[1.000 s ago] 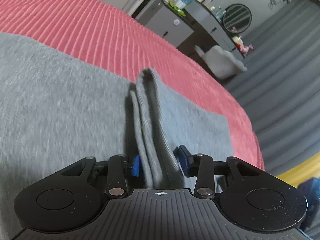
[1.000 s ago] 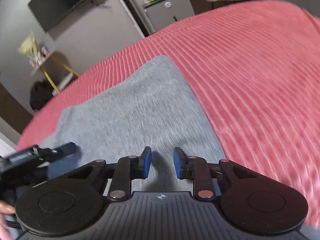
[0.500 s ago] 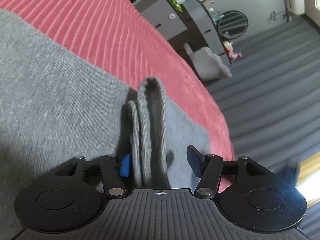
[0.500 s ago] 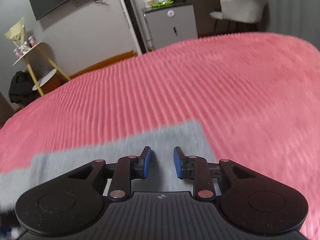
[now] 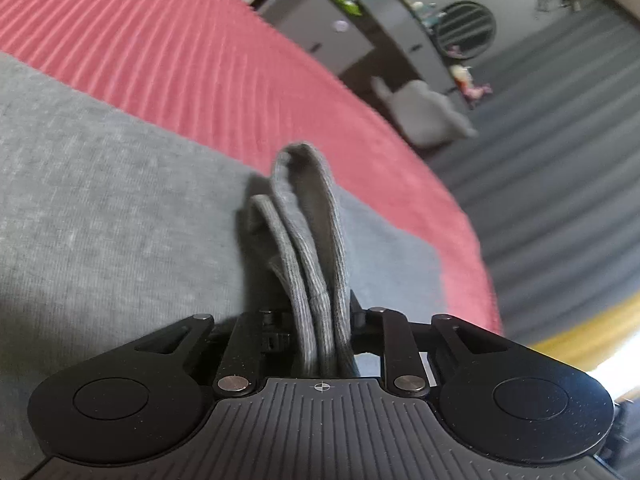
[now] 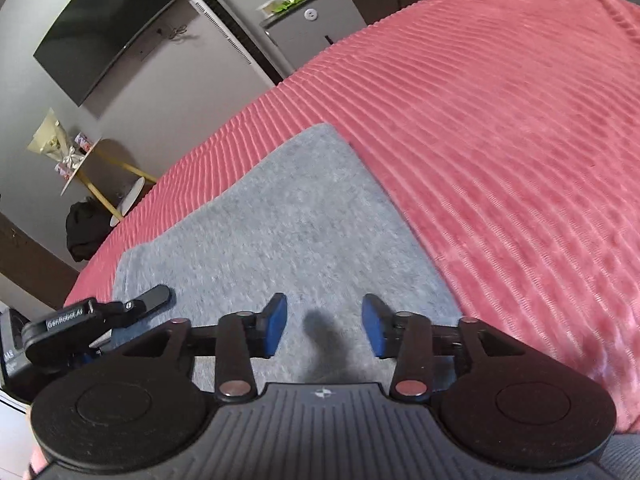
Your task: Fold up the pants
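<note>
Grey pants (image 6: 288,216) lie flat on a red ribbed bedspread (image 6: 500,120). In the left wrist view my left gripper (image 5: 320,320) is shut on a bunched edge of the pants (image 5: 308,216), whose folded layers stand up between the jaws. The rest of the pants (image 5: 100,184) spreads to the left. In the right wrist view my right gripper (image 6: 324,324) is open and empty, just above the near part of the pants. The left gripper (image 6: 92,320) shows at that view's lower left, over the pants' left edge.
The bedspread's edge (image 5: 460,216) drops to a dark floor on the right. A grey cabinet (image 6: 316,24), a wall TV (image 6: 108,28) and a small side table (image 6: 92,168) stand beyond the bed. A dresser with a round mirror (image 5: 464,28) and a white chair (image 5: 424,112) stand beyond.
My left gripper opened half a second ago and has now shut on the bunched pants edge. My right gripper has opened wider and swung back over the pants.
</note>
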